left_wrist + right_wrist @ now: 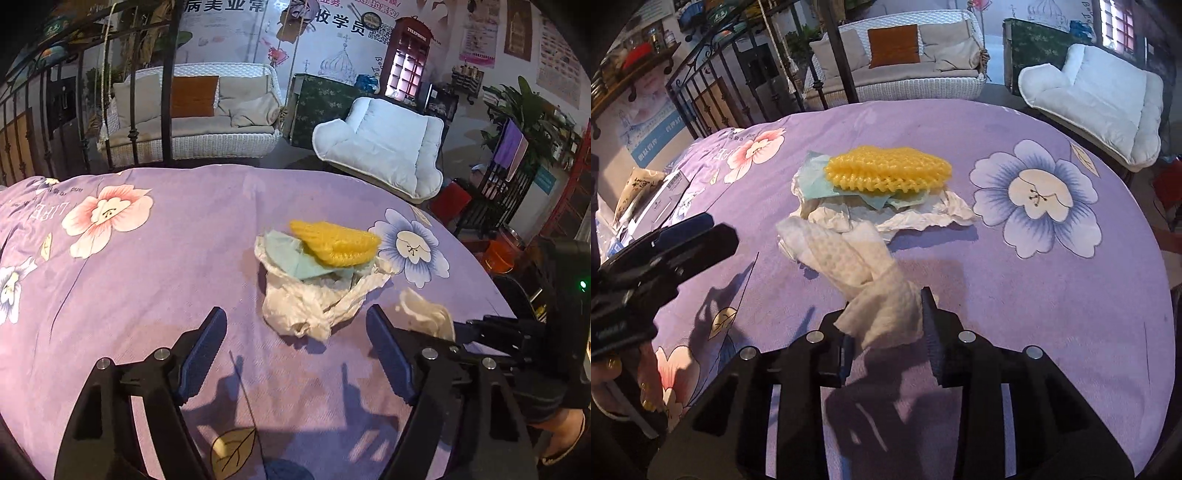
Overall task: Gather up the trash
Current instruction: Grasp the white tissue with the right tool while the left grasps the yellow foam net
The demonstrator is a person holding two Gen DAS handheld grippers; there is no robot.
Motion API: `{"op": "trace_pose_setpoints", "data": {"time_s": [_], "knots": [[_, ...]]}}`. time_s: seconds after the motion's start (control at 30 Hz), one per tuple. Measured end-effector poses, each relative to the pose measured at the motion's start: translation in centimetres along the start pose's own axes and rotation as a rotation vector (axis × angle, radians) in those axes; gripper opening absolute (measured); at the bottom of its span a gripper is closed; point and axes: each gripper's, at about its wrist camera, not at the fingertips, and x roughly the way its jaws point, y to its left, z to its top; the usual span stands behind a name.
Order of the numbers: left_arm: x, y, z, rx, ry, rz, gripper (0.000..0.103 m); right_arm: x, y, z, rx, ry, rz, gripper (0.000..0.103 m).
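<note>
A trash pile lies on the purple flowered cloth (166,266): a yellow foam net (334,242) on a teal paper (291,258) over crumpled white paper (314,302). My left gripper (295,350) is open and empty, just short of the pile. My right gripper (888,332) is shut on a white paper towel (871,291), whose far end trails toward the pile. The same towel (428,314) shows at the right of the left wrist view. The yellow net (886,170) and crumpled white paper (923,216) lie beyond it.
The table's edge curves round at the far side and right. Packets and a box (653,199) lie at the left edge. A white wicker sofa (192,110) and a white cushioned chair (388,144) stand beyond the table. The left gripper (665,251) shows at the left of the right wrist view.
</note>
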Motion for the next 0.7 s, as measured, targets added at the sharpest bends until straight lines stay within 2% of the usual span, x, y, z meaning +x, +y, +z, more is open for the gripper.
{"op": "trace_pose_setpoints", "data": {"time_s": [0.1, 0.33, 0.5, 0.53, 0.6, 0.7], "knots": [[1.9, -1.0, 1.2, 0.036, 0.026, -0.003, 0.068, -1.0, -0.8, -0.5, 0.031, -0.014, -0.002, 0.033], [5.8, -3.9, 4.4, 0.131, 0.058, -0.035, 0.068, -3.8, -3.0, -1.7, 0.098, -0.07, -0.02, 0.033], [9.8, -5.6, 5.5, 0.213, 0.144, -0.011, 0.068, -4.9, -4.2, -2.8, 0.14, -0.073, -0.019, 0.033], [10.7, -5.8, 5.6, 0.22, 0.168, -0.002, 0.066, -5.0, -4.4, -3.0, 0.143, -0.073, -0.02, 0.033], [11.7, -5.8, 5.5, 0.222, 0.189, 0.012, 0.051, -5.4, -4.9, -3.4, 0.163, -0.079, -0.021, 0.034], [12.1, -5.6, 5.3, 0.214, 0.197, 0.022, 0.041, -5.9, -5.6, -3.9, 0.182, -0.089, -0.028, 0.034]]}}
